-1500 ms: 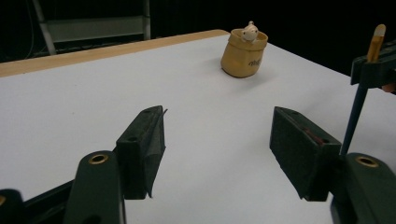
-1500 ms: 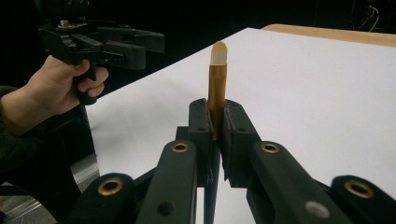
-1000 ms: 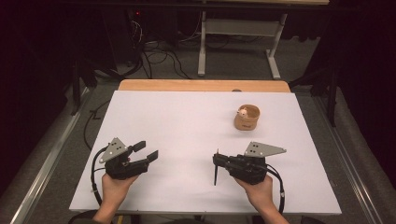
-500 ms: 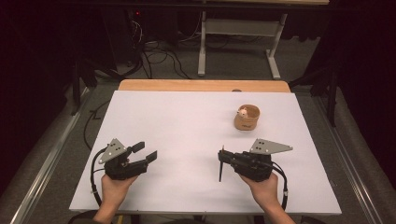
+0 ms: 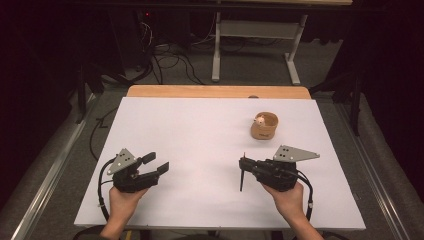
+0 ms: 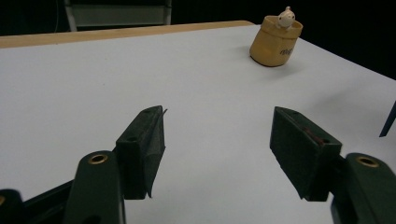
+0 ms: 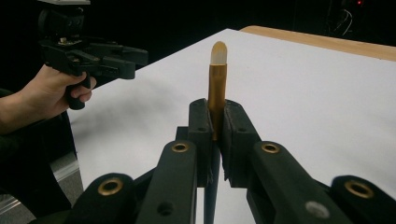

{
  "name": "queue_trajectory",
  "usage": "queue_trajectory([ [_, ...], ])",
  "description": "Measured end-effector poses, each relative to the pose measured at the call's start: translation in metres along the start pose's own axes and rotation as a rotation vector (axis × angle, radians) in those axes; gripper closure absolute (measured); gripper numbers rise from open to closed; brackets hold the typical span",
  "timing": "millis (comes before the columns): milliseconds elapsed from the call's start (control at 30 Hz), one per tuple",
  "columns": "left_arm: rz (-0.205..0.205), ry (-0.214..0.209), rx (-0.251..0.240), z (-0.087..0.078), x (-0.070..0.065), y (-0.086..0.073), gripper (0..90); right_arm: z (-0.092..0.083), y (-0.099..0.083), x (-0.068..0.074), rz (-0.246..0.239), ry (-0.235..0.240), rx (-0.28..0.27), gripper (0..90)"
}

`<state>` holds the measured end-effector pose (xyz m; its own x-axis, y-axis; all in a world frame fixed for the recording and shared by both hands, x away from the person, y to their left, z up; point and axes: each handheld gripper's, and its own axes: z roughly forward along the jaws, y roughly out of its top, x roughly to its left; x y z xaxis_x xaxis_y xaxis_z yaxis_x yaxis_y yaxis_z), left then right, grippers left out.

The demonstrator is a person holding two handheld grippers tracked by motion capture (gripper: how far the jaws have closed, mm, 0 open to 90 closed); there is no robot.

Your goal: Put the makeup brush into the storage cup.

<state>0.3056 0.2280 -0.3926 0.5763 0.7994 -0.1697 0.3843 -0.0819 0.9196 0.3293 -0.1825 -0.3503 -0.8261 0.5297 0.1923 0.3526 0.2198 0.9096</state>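
Note:
My right gripper (image 5: 244,165) (image 7: 217,116) is shut on a thin brush (image 5: 242,178) (image 7: 217,79) with a dark handle, a gold ferrule and a pale tip. It hovers over the near right part of the white table (image 5: 200,125). My left gripper (image 5: 159,162) (image 6: 219,135) is open over the near left part, with nothing between its jaws. It also appears at the upper left of the right gripper view (image 7: 135,56). A tan cup (image 5: 264,127) (image 6: 275,39) holding a small pale figure (image 5: 260,119) (image 6: 285,17) stands at the far right, apart from both grippers.
A wooden strip (image 5: 215,91) runs along the table's far edge. Behind it are metal stand legs (image 5: 216,50) and cables on the dark floor. The end of the brush handle (image 6: 388,120) pokes in at the right edge of the left gripper view.
My right gripper has drifted slightly to the right with the brush still in it. The left gripper and the cup have stayed put.

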Motion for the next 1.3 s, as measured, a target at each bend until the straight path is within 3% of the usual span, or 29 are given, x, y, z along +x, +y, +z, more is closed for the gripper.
queue_trajectory([
  [400,-0.003,0.000,-0.002,-0.001,0.000,0.000,35.8,-0.005,0.004,-0.005,-0.005,-0.011,-0.011,85.7],
  [1300,0.001,-0.009,0.003,0.001,-0.002,0.000,36.0,-0.019,0.012,-0.026,0.006,-0.087,-0.022,85.7],
])
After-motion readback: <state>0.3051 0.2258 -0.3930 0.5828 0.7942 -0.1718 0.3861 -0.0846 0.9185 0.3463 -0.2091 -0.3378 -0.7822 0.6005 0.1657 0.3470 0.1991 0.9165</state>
